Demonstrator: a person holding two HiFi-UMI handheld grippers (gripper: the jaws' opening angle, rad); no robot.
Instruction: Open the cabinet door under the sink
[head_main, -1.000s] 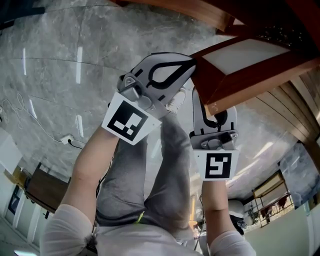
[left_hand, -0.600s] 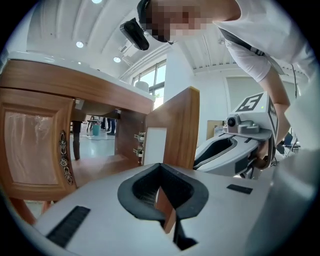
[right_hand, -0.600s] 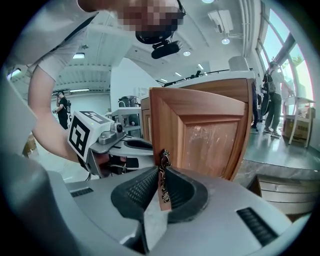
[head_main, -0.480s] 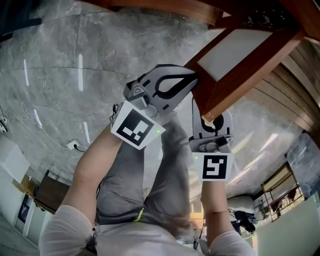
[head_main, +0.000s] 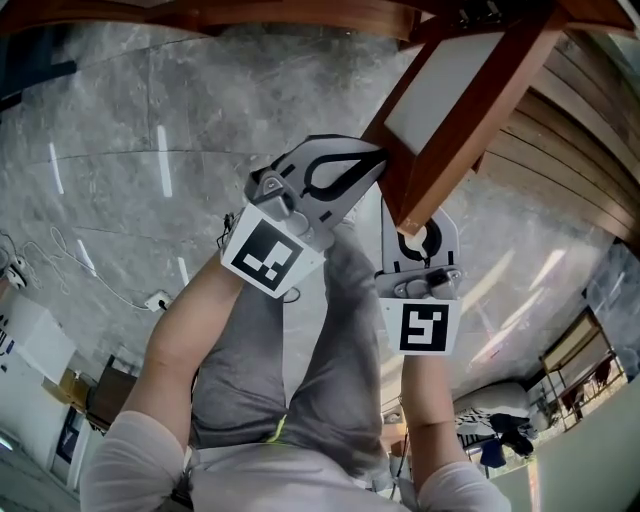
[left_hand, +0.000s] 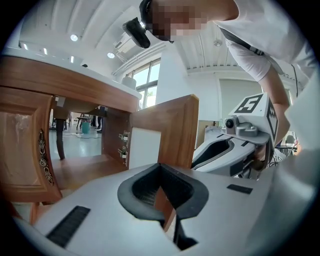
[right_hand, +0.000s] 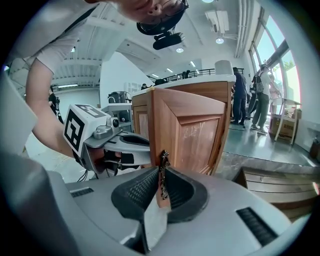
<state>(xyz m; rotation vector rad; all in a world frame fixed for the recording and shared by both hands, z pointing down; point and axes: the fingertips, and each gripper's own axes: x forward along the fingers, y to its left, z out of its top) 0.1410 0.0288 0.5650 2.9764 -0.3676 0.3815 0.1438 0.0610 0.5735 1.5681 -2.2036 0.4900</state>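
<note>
The wooden cabinet door (head_main: 465, 100) stands swung open, its white inner panel (head_main: 440, 90) facing up in the head view. My left gripper (head_main: 375, 160) is shut on the door's free edge; a sliver of brown wood shows between its jaws (left_hand: 162, 202). My right gripper (head_main: 415, 232) is shut on the ornate metal handle (right_hand: 162, 172) on the door's outer face (right_hand: 192, 135). Both grippers sit close together at the door's corner. In the left gripper view the door (left_hand: 167, 127) hangs on its hinges (left_hand: 121, 142) beside the open cabinet inside (left_hand: 82, 165).
The second cabinet door (left_hand: 25, 145) stays closed at the left under the countertop (left_hand: 70, 80). A grey marble floor (head_main: 120, 130) with a cable and socket (head_main: 155, 298) lies below. The person's grey trousers (head_main: 290, 340) are between the arms. Wooden planks (right_hand: 280, 187) lie right; people (right_hand: 260, 97) stand behind.
The door has swung further out and up in the head view, with both grippers still on it. The right gripper has shifted slightly downward.
</note>
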